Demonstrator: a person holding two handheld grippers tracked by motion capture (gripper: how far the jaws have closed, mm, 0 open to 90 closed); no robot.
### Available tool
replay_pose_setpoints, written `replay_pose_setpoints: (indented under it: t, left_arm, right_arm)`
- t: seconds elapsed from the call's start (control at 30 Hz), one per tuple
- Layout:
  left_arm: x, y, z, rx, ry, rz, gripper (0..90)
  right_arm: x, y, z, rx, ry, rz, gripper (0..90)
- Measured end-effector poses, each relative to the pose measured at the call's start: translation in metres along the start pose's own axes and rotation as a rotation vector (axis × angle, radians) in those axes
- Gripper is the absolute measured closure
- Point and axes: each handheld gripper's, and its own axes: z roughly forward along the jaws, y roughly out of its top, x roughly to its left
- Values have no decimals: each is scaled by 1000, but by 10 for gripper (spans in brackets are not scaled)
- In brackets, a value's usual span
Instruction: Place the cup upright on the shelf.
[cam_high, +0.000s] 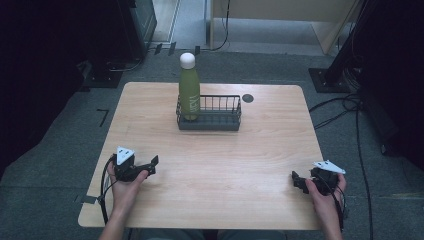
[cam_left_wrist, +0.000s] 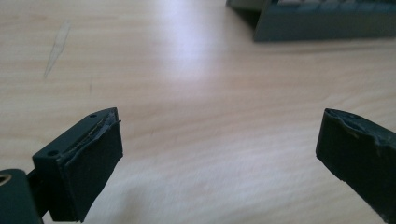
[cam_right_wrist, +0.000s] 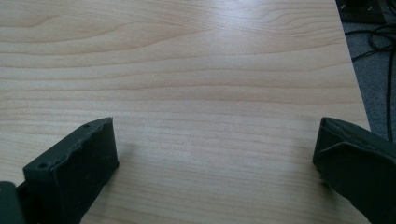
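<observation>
The green bottle (cam_high: 189, 92) stands up in the left end of the wire basket (cam_high: 220, 121), near the far edge of the tabletop (cam_high: 215, 170). The left gripper (cam_high: 151, 164) and the right gripper (cam_high: 296, 181) sit near the front corners, jaws wide, holding nothing.

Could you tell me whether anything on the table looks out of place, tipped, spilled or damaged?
Nothing much stands out. The green bottle stands upright at the left end of the wire basket, cap on, no spill. Both the left gripper and right gripper are open over bare table; their jaw pads look a little frayed along the edges.
</observation>
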Motion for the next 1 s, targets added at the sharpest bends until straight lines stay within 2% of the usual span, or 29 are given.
replay_pose_setpoints:
  t: [0.1,0.2,0.33,0.43,0.57,0.67,0.77,1.0]
  left_arm:
    - [2,-6,-6,18,7,8,17]
    - [1,-11,-13,43,19,35,17]
    - [1,-20,-19,98,47,67,17]
    - [3,-24,-21,151,85,97,18]
    - [4,-29,-25,170,113,96,44]
    - [6,-31,-25,204,141,88,59]
    - [11,-33,-27,219,125,56,57]
    - [12,-34,-28,213,119,61,49]
  right_arm:
    - [0,0,0,0,0,0,0]
    - [0,0,0,-1,0,-2,0]
    - [0,0,0,0,-1,-2,0]
    - [0,0,0,1,-1,0,0]
    - [0,0,0,1,-1,-1,0]
    - [0,0,0,0,0,-1,0]
    - [0,0,0,1,-1,0,0]
    - [0,0,0,0,-1,0,0]
